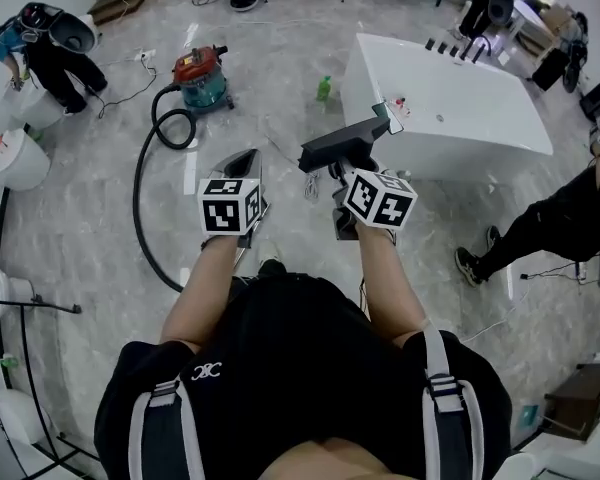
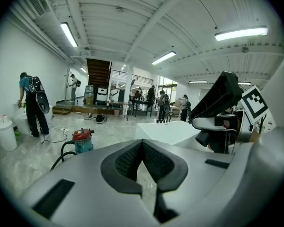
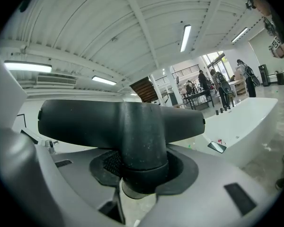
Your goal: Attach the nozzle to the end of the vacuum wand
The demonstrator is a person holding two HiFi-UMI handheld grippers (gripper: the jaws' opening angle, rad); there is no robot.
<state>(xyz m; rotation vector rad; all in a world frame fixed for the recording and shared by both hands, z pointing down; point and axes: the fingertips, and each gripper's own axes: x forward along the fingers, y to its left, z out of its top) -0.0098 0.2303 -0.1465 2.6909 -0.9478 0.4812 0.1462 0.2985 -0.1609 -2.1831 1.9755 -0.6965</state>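
The right gripper [image 3: 143, 171] has its jaws spread fairly wide and clamped on the round neck of the black nozzle [image 3: 123, 122], whose broad head lies crosswise above the pads. The left gripper [image 2: 142, 145] is closed, pads together with nothing between them. In the head view both are held out side by side in front of the person, nearer than the red and teal vacuum cleaner [image 1: 200, 78] on the floor, the left gripper [image 1: 243, 160] just beside the nozzle [image 1: 340, 140] that the right gripper [image 1: 346, 166] carries. The vacuum cleaner's black hose [image 1: 140, 198] loops out from it and curves back toward the person. Right of the vacuum cleaner stands a green bottle [image 1: 324, 89], and beyond that a white tub [image 1: 450, 118] with small dark bottles [image 1: 450, 46] on its far rim. Left of the vacuum cleaner sits a white bucket [image 1: 15, 158]; I cannot tell what is inside it.
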